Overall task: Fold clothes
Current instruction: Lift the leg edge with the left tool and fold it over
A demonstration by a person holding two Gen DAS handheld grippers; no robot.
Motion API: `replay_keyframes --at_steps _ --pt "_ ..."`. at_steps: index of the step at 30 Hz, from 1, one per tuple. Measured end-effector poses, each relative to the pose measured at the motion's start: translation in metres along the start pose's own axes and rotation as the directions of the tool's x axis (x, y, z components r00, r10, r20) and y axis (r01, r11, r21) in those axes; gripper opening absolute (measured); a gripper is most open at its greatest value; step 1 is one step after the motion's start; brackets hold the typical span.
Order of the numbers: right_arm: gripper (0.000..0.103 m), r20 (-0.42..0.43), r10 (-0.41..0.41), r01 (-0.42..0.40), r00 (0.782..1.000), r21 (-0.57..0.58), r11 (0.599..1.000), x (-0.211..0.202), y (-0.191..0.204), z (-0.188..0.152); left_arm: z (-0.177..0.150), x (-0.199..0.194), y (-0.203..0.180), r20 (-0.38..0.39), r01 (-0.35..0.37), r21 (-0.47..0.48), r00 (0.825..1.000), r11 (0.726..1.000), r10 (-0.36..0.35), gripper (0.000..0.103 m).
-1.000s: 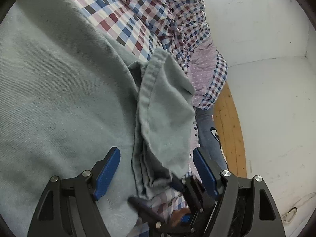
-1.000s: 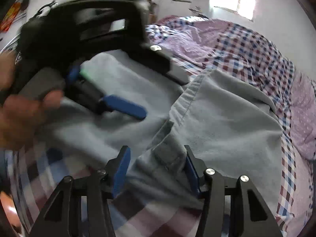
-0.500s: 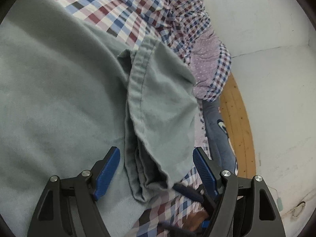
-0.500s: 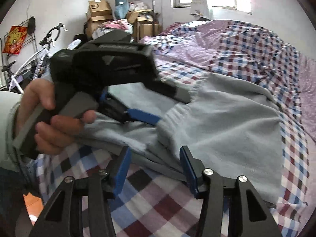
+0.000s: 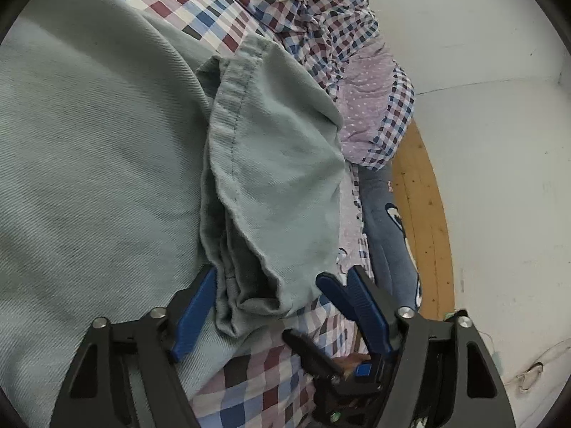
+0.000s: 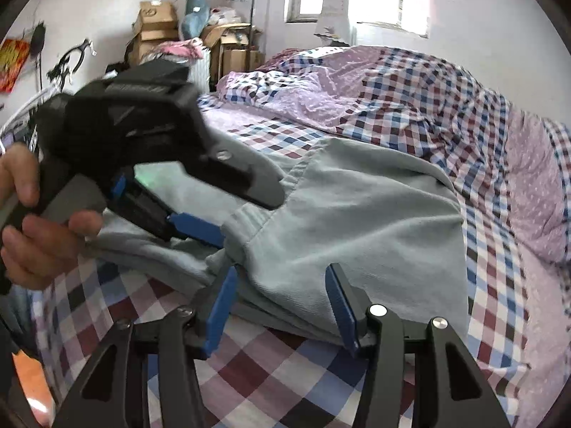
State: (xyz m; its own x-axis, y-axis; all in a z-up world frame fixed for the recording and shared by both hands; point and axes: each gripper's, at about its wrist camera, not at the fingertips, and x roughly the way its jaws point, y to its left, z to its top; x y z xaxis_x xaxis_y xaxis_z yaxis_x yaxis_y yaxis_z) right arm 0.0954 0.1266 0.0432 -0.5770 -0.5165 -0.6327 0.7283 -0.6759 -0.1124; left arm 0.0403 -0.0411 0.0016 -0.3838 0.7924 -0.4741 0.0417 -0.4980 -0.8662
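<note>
the grey-green garment (image 6: pixel 357 221) lies mid-frame on the checked bed (image 6: pixel 499 321), one part doubled over the rest, so partly folded, more folds likely left. both the left gripper (image 5: pixel 282 306) and right gripper (image 6: pixel 282 303) have fingers apart around its bunched edge.

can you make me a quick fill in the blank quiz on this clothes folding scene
1. The grey-green garment lies on a bed covered in a ______ patterned sheet.
2. The finger pads on the left gripper are coloured ______.
3. In the right wrist view, the right gripper has its jaws ______ around the garment's folded edge.
4. In the left wrist view, a strip of ______ floor shows beside the bed.

Missing words: checked; blue; open; wooden
</note>
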Motion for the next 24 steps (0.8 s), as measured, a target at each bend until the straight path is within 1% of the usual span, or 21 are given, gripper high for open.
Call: replay_keyframes --at_steps 3,6,8,11,12,14,15,16,17,19,21,24 --pt "0.057 -0.009 -0.038 0.037 0.999 -0.071 0.997 0.006 0.013 0.001 0.003 0.000 -0.001 0.005 0.071 -0.018 0.997 0.997 -0.071 0.072" --pt "0.060 0.003 -0.140 0.139 0.990 -0.150 0.979 0.014 0.027 0.001 0.006 -0.005 -0.004 0.006 0.160 -0.023 0.987 0.987 -0.160 0.072" --pt "0.061 0.017 -0.219 0.218 0.976 -0.195 0.956 0.022 0.035 0.002 0.007 -0.007 -0.005 0.008 0.177 -0.013 0.984 0.984 -0.176 0.072" --pt "0.061 0.045 -0.325 0.325 0.945 -0.255 0.911 0.032 0.045 0.002 0.009 -0.010 -0.007 0.010 0.201 0.002 0.980 0.980 -0.201 0.072" --pt "0.058 0.058 -0.327 0.330 0.943 -0.263 0.906 0.034 0.046 0.002 0.009 -0.011 -0.007 0.010 0.208 0.007 0.978 0.978 -0.209 0.072" --pt "0.036 0.078 -0.337 0.345 0.938 -0.267 0.900 0.036 0.046 0.005 0.011 -0.013 -0.008 0.012 0.224 0.017 0.974 0.974 -0.225 0.072" --pt "0.031 0.086 -0.346 0.356 0.934 -0.263 0.896 0.036 0.045 0.007 0.011 -0.014 -0.009 0.012 0.232 0.022 0.973 0.972 -0.232 0.072" --pt "0.031 0.096 -0.358 0.371 0.929 -0.249 0.895 0.033 0.042 0.009 0.012 -0.015 -0.009 0.013 0.240 0.027 0.971 0.970 -0.240 0.073" --pt "0.031 0.113 -0.353 0.370 0.929 -0.229 0.900 0.028 0.040 0.010 0.013 -0.016 -0.009 0.017 0.239 0.027 0.971 0.971 -0.240 0.073" --pt "0.029 0.135 -0.349 0.371 0.927 -0.199 0.907 0.018 0.037 0.013 0.017 -0.016 -0.005 0.042 0.205 0.012 0.978 0.979 -0.206 0.076" --pt "0.027 0.161 -0.350 0.375 0.923 -0.169 0.911 0.005 0.033 0.016 0.020 -0.013 -0.001 0.056 0.176 -0.001 0.983 0.984 -0.176 0.076" --pt "0.027 0.182 -0.345 0.371 0.921 -0.133 0.919 -0.014 0.026 0.020 0.020 -0.002 0.000 0.062 0.179 -0.023 0.982 0.984 -0.177 0.076"
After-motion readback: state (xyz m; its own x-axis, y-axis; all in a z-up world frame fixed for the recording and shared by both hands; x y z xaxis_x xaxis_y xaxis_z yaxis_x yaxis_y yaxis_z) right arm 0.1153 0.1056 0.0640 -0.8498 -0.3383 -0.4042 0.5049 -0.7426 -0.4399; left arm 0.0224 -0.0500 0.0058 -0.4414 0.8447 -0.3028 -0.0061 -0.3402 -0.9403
